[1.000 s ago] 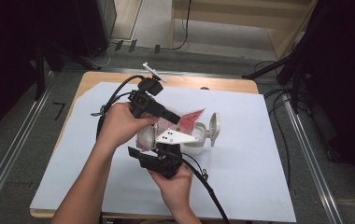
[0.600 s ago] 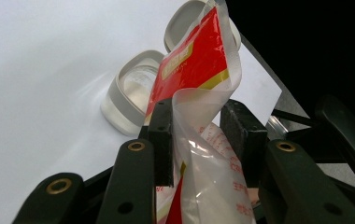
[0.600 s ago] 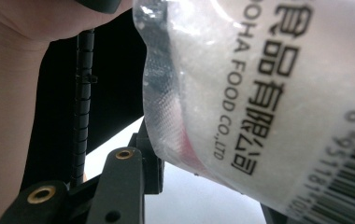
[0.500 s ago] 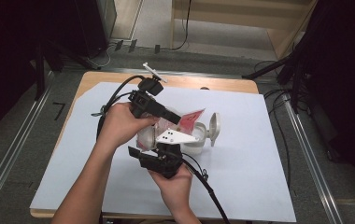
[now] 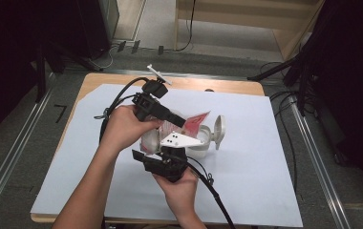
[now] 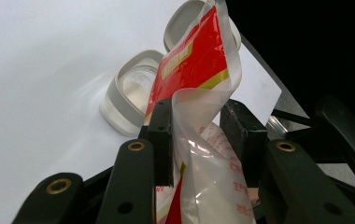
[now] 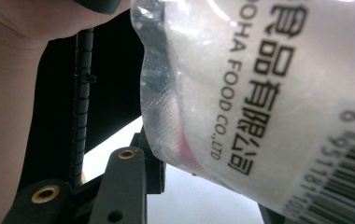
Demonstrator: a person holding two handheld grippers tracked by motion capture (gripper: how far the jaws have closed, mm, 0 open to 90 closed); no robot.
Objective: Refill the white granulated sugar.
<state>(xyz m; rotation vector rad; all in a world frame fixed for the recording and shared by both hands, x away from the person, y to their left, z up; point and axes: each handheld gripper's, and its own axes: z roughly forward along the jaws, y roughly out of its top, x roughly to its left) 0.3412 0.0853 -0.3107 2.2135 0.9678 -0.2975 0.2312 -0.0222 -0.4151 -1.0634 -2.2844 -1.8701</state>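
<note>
**When Emptying a Pouch Into a Container With Two Grippers**

While working at the near edge, hold the right gripper [image 5: 172,151] low with its jaws pointing up, closed on the bottom end of the pouch [image 5: 196,119]. Confirm in the right gripper view: printed film and white granules packed across the gap, one pad pressed to the sealed edge. Judged purpose: to raise the heavy end and tip the contents toward the mouth.

Farther out, hold the left gripper [image 5: 182,123] clamped on the twisted clear neck of the pouch, with the red-printed top standing free above the pads. Judged purpose: to steer the mouth and choke the flow.

Carry the pouch clear of the white sheet [image 5: 265,181], slung between the two grippers, just above the container [image 5: 201,149].

Beyond the jaws, leave the container standing open on the sheet, with its hinged lid [image 5: 219,131] tipped back on the far side. Judged purpose: to keep the opening unobstructed and right under the pouch top.

Count before proceeding:
- grippers: two
- pouch: one
- container: one
- lid: one
</note>
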